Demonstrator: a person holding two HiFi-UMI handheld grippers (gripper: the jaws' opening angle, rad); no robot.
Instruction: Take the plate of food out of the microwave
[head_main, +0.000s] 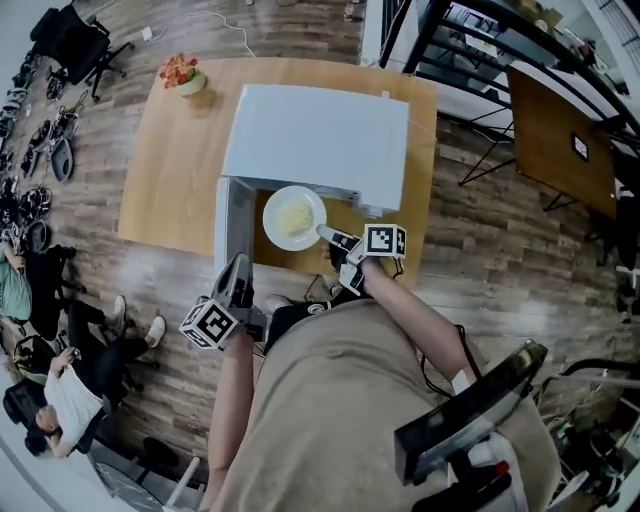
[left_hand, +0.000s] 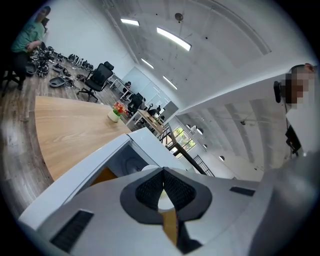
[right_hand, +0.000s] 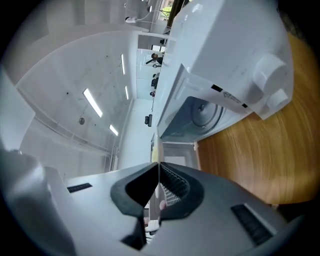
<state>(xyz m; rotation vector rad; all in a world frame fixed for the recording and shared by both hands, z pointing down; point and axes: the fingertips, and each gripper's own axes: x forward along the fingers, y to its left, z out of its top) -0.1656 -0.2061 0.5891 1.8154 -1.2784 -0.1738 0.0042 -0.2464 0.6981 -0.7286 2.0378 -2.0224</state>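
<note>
wooden table (head_main: 150, 180) | potted flowers (head_main: 183, 74): its far-left corner | black office chair (head_main: 75, 45): floor, top left | seated person (head_main: 65, 400): lower left

One microwave (head_main: 315, 135), one plate (head_main: 274, 236), one flowerpot (head_main: 183, 76), one table (head_main: 170, 170), two grippers (head_main: 240, 262) (head_main: 326, 233).

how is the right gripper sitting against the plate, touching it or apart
Touching. The right gripper view shows the right gripper shut on the rim of the plate, seen edge-on between its jaws. The head view shows it at the plate's edge too.
</note>
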